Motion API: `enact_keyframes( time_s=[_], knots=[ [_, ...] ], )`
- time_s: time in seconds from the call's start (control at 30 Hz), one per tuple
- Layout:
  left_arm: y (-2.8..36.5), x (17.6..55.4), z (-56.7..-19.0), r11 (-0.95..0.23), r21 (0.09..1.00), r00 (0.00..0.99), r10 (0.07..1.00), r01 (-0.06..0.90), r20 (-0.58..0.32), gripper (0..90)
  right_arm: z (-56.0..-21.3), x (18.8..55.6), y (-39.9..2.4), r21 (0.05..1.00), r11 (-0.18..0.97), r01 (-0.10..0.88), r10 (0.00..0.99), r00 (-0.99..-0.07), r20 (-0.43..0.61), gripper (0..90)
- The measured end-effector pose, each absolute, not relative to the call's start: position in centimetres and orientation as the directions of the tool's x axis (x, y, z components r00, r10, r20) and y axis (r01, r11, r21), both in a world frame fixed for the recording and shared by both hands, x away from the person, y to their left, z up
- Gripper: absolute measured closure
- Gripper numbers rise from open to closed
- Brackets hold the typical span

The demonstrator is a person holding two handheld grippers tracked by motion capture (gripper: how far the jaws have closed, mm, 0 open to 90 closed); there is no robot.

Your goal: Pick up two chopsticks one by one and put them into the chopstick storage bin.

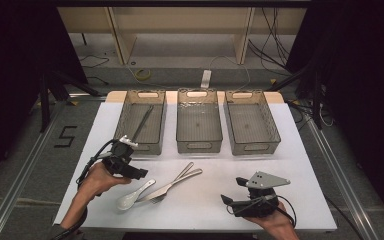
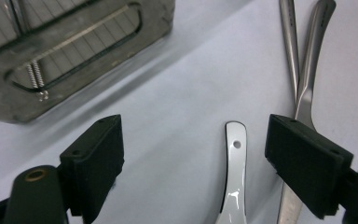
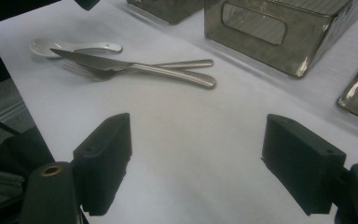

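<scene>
A white ceramic spoon [image 1: 132, 197] lies on the white mat, with a steel knife [image 1: 172, 184] and a fork [image 1: 182, 172] crossed just right of it. My left gripper [image 1: 141, 175] hovers low over the spoon's handle, jaws wide. In the left gripper view the left gripper [image 2: 193, 154] has the spoon handle [image 2: 235, 172] between its jaws, nearer the right pad, and neither pad touches it. The knife [image 2: 307, 93] and the fork handle [image 2: 289, 37] lie beyond the right jaw. My right gripper [image 1: 232, 190] rests open at the front right, nothing between the jaws of the right gripper [image 3: 196, 163].
Three grey see-through bins stand in a row at the back: the left bin [image 1: 125, 120] holds a long metal utensil [image 1: 142, 122], beside the middle bin [image 1: 180, 120] and right bin [image 1: 272, 125]. The mat's front edge [image 1: 195, 227] lies close to both hands.
</scene>
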State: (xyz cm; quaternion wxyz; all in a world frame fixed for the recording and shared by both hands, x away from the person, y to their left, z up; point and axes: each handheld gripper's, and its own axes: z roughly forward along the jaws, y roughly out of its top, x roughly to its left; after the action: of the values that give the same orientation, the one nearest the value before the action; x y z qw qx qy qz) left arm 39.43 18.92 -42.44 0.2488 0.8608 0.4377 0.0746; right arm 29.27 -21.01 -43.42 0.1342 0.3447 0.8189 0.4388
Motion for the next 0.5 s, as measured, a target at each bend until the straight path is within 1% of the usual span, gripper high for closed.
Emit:
enact_keyframes(
  time_s=[0.5],
  knots=[
    [18.3, 38.5, -43.8, -0.539, 0.427, 0.622, 0.779, 0.726, -0.074, 18.9, -43.4, 29.2, -21.1, 0.813, 0.374, 0.446, 0.684, -0.725, 0.083, 24.8]
  ],
)
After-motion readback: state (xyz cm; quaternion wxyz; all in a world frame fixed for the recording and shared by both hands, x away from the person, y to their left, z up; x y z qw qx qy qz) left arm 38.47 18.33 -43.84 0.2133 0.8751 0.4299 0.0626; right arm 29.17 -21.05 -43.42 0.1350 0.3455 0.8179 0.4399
